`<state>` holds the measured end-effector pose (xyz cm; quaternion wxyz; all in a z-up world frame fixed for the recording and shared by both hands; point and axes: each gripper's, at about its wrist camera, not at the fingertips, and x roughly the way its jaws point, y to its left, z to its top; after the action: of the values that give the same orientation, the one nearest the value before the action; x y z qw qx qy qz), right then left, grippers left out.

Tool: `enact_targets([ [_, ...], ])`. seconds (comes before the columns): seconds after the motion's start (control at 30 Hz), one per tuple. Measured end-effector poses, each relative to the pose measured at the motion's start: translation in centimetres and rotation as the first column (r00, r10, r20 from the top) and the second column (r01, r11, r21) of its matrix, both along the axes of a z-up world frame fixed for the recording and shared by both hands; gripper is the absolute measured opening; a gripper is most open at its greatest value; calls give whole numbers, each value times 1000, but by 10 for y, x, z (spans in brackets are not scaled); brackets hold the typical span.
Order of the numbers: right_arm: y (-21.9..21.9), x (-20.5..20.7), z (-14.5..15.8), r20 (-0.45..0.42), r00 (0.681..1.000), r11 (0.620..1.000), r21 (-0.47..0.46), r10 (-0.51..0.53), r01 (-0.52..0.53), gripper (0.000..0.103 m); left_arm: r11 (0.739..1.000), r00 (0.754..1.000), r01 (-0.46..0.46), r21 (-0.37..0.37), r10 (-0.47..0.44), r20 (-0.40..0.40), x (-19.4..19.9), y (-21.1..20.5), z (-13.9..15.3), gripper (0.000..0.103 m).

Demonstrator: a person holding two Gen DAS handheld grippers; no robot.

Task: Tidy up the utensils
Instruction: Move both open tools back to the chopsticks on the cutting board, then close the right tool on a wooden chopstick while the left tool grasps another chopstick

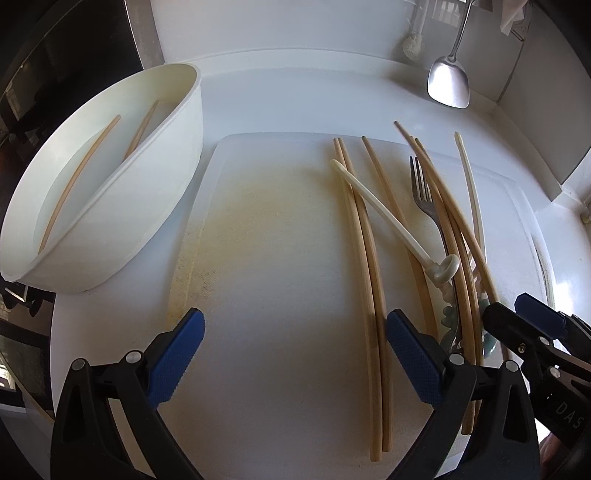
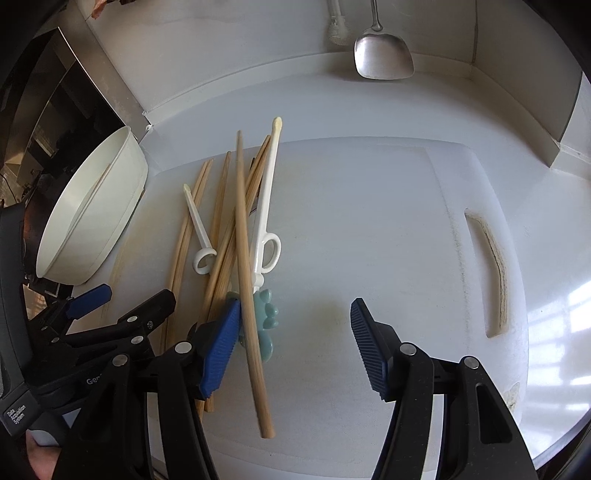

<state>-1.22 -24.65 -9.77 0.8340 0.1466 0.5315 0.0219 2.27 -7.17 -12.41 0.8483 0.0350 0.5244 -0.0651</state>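
Observation:
Several bamboo chopsticks (image 1: 364,258) lie in a loose pile on the white cutting board (image 1: 277,240), mixed with a metal fork (image 1: 421,184) and white ring-handled training chopsticks (image 1: 388,221). Two more chopsticks (image 1: 79,181) sit inside the white bowl (image 1: 147,221) at the left. My left gripper (image 1: 295,325) hovers open over the bare board, with a chopstick pair just inside its right finger. My right gripper (image 2: 295,310) is open too. One bamboo chopstick (image 2: 251,295) runs along its left fingertip (image 2: 225,339), over a teal piece (image 2: 267,314). The pads do not press on it.
A metal spatula (image 2: 382,55) and a white brush (image 2: 336,33) hang against the back wall. The board's handle slot (image 2: 495,269) is at the right. A dark appliance (image 2: 55,110) stands behind the bowl (image 2: 103,221). The two grippers are close side by side.

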Motion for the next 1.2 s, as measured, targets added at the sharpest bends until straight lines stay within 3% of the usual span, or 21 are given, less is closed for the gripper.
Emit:
enact_targets([
  [0.2,-14,-3,-2,5,999,999,13,-47,47,58,1000,1000,-3,-2,3,5,0,-1,-1,97],
  [0.4,-9,5,-2,23,1000,1000,25,8,-9,57,1000,1000,-1,1,1,3,0,-4,-1,97],
  [0.5,-11,9,-3,23,999,998,65,24,-25,50,1000,1000,1,-6,-1,10,-1,-3,-1,97],
  [0.67,-11,9,-2,15,999,993,107,44,-45,35,998,1000,0,-67,0,4,-3,3,-2,87],
  [0.93,-6,5,0,29,997,989,129,65,-68,17,994,999,30,-102,-28,16,-6,1,3,67],
  [1.07,-7,4,0,33,998,989,132,55,-59,16,993,999,29,-115,-27,16,-6,4,5,56],
  [1.2,-11,2,-1,34,999,990,134,40,-44,16,995,1000,23,-101,-21,18,-4,7,4,52],
])
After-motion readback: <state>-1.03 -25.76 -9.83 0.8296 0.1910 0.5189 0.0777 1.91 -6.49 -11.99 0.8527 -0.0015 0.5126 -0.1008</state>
